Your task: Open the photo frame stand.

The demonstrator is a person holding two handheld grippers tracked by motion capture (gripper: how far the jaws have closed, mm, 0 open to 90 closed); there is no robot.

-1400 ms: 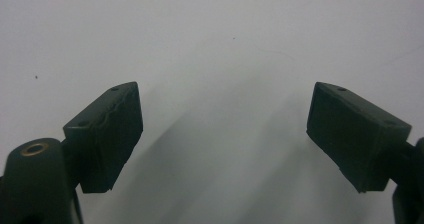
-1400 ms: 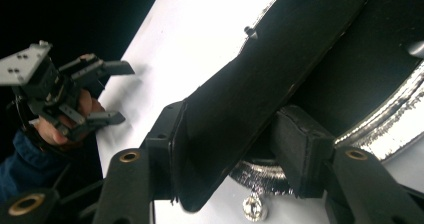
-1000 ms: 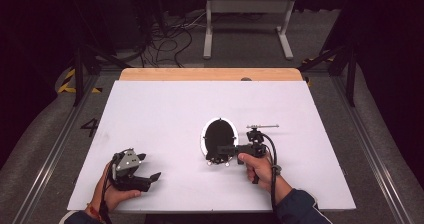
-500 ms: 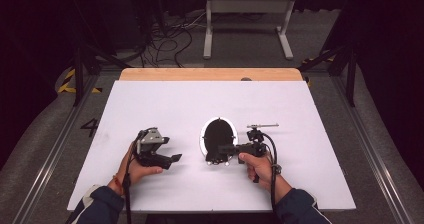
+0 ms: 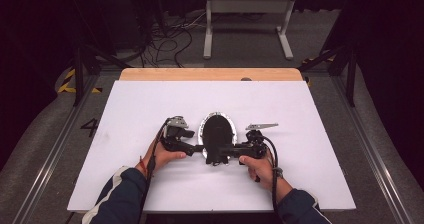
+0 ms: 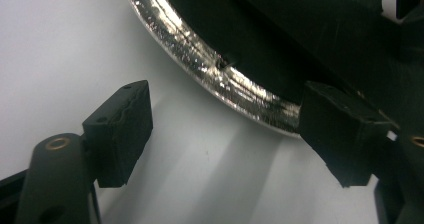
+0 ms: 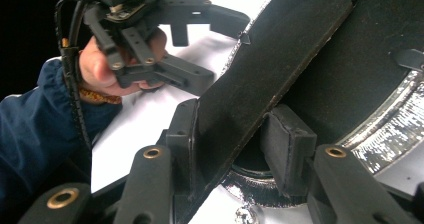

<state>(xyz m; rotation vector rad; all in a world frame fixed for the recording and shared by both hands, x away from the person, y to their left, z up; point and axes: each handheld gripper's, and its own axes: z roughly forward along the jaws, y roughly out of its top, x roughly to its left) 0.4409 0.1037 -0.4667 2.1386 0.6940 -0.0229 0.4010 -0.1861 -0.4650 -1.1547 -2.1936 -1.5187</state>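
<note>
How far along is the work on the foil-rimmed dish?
Done: the right tongs grip a black flat piece over the dish. In hand: the left tongs, open, sit at the dish's rim. Left: their grip; nothing else looks shifted.

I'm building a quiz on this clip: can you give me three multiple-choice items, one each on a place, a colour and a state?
1. Where does the dish lie?
A. on the white board
B. on the floor
C. on a shelf

2. What colour is the dish's rim?
A. red
B. silver
C. green

3. How do the left gripper's jaws stand?
A. shut on the dish
B. shut on a cable
C. open

Key: 1 A, as the high view shows the dish flat on the board. 2 B, as the rim glints silver in the left gripper view. 3 C, as the jaws have just been closing a little, yet stand apart with nothing between them.
</note>
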